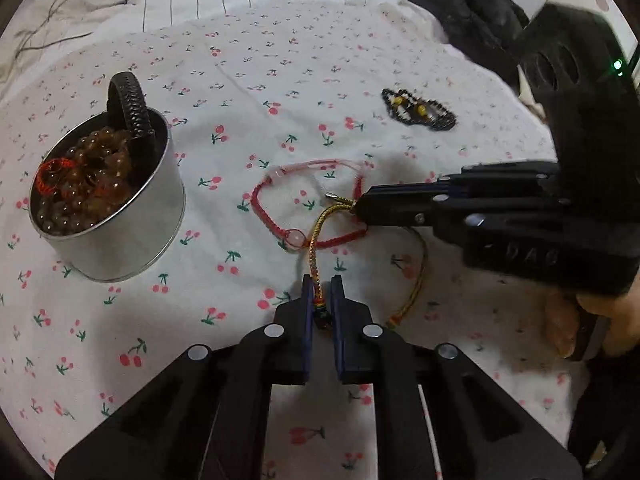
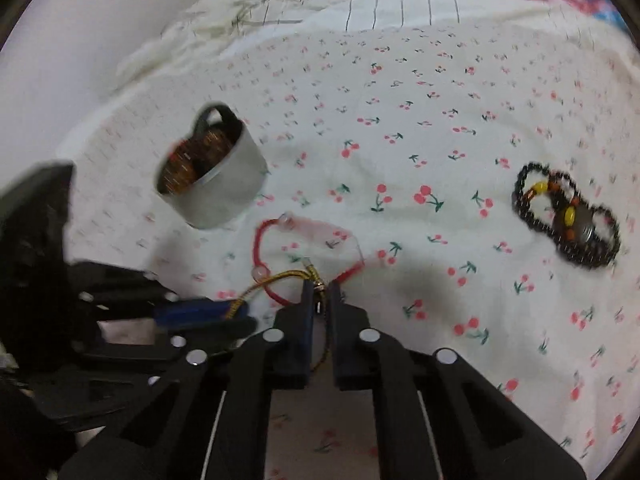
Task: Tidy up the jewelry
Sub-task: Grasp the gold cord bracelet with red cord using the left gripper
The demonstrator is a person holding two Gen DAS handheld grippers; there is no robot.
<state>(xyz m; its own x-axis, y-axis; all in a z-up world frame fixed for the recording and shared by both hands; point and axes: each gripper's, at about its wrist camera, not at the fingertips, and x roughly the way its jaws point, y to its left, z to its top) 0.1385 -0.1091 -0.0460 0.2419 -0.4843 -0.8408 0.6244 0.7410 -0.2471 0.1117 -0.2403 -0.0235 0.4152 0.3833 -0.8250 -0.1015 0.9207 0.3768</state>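
Observation:
A gold woven cord bracelet (image 1: 316, 236) lies over a red string bracelet (image 1: 260, 204) with a pale pink bead on the cherry-print sheet. My left gripper (image 1: 322, 284) is shut on the cord's multicoloured part. My right gripper (image 1: 360, 208) comes in from the right and is shut on the cord's other end, near its small metal tip. In the right wrist view the right gripper (image 2: 322, 288) pinches the gold cord (image 2: 280, 276) and the left gripper (image 2: 240, 314) holds it at lower left. The red string bracelet (image 2: 259, 240) lies just beyond.
A round metal tin (image 1: 132, 236) at the left holds brown beads, a red loop and a black braided band; the tin (image 2: 228, 196) is blurred in the right wrist view. A black bead bracelet (image 1: 420, 110) with yellow beads lies at the far right. Dark cloth (image 1: 480, 12) sits behind.

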